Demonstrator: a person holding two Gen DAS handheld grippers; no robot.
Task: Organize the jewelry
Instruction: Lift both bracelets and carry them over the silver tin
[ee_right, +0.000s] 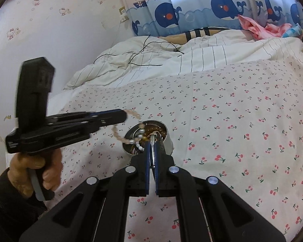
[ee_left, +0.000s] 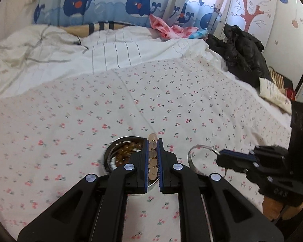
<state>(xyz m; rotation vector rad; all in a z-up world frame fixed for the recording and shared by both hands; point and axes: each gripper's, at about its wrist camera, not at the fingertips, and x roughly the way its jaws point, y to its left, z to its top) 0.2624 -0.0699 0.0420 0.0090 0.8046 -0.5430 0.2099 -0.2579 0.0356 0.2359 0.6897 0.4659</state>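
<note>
A round metal bowl (ee_left: 111, 157) (ee_right: 168, 141) sits on the cherry-print bedsheet and holds amber beads and other jewelry. My left gripper (ee_left: 153, 143) is shut on a pale pink bead bracelet (ee_left: 152, 155) and holds it just above the bowl. From the right wrist view the left gripper (ee_right: 125, 114) comes in from the left with the bracelet (ee_right: 119, 133) hanging in a loop over the bowl. My right gripper (ee_right: 154, 141) is shut on a silver bangle (ee_right: 152, 153) over the bowl's rim. In the left wrist view the right gripper (ee_left: 219, 155) holds that bangle (ee_left: 194, 151) right of the bowl.
The cherry-print sheet (ee_left: 171, 100) covers the near bed. A rumpled white striped duvet (ee_left: 50, 56) lies behind with a black cable (ee_right: 143, 54) on it. A black jacket (ee_left: 242, 56) and a pink garment (ee_left: 167, 28) lie at the far right. Whale curtains (ee_left: 111, 2) hang behind.
</note>
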